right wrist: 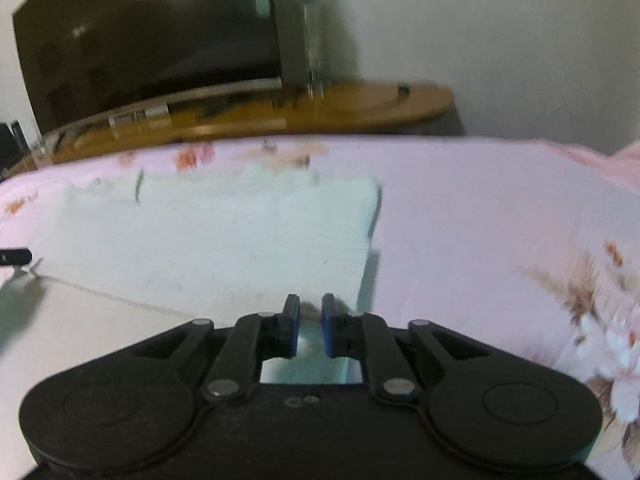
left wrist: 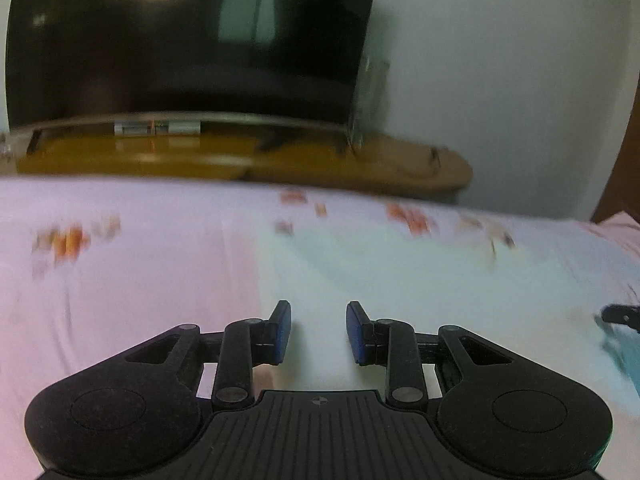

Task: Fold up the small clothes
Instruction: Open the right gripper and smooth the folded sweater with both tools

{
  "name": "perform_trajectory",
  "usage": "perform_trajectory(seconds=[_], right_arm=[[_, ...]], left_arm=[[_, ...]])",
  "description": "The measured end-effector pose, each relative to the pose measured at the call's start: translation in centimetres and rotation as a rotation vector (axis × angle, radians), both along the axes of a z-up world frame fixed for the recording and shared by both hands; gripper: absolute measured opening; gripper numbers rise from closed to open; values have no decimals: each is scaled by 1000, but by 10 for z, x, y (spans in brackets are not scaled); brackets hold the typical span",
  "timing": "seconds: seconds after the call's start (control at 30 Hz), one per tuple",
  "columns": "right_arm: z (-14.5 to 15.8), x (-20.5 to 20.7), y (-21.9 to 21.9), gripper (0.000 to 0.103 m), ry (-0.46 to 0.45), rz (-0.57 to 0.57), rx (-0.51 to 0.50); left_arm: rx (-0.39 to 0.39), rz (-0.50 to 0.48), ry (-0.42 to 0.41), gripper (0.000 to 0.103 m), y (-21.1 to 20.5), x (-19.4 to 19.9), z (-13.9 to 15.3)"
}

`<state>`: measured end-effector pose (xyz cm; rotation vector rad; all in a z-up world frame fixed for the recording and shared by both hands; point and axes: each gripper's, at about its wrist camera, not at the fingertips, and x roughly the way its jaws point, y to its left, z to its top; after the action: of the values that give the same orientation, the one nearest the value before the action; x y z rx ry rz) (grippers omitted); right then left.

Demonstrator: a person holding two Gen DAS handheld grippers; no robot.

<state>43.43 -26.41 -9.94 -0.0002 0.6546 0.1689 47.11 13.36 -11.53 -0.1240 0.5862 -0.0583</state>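
A: What is seen nearest in the left wrist view?

B: The left gripper (left wrist: 319,332) is seen with its jaws set a moderate way apart; nothing is held between the blue pads (left wrist: 283,330). Pale cloth is seen in the gap, but it cannot be told whether it is touched.

A: And the right one?

B: The right gripper (right wrist: 311,326) is seen with its jaws parted only narrowly. The near corner of the pale mint garment (right wrist: 208,236) is seen just beyond and below the fingertips (right wrist: 292,312); no cloth is seen pinched between the pads, though the frame is blurred.

A: Where is the garment laid?

B: It is spread flat on the pink floral bedsheet (right wrist: 480,216), with its right edge running away from the right gripper. In the left view it is seen as a mint patch (left wrist: 400,264) ahead and to the right of the fingers.

A: What is found beyond the bed?

B: A wooden stand (right wrist: 360,104) is set against the white wall (right wrist: 500,32), and a dark television (left wrist: 192,36) is placed upon it.
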Motion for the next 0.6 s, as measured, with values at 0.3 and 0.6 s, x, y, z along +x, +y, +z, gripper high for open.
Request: perform_trajectory(seconds=[0.3,0.6], right_arm=[[-18,51,1,15,12,-53,24],[-4,34,-1,19,-70,-25,1]], left_arm=[[57,-21,149,91,-7,95,-39],[86,-14,-58,63,-6,58,-17]])
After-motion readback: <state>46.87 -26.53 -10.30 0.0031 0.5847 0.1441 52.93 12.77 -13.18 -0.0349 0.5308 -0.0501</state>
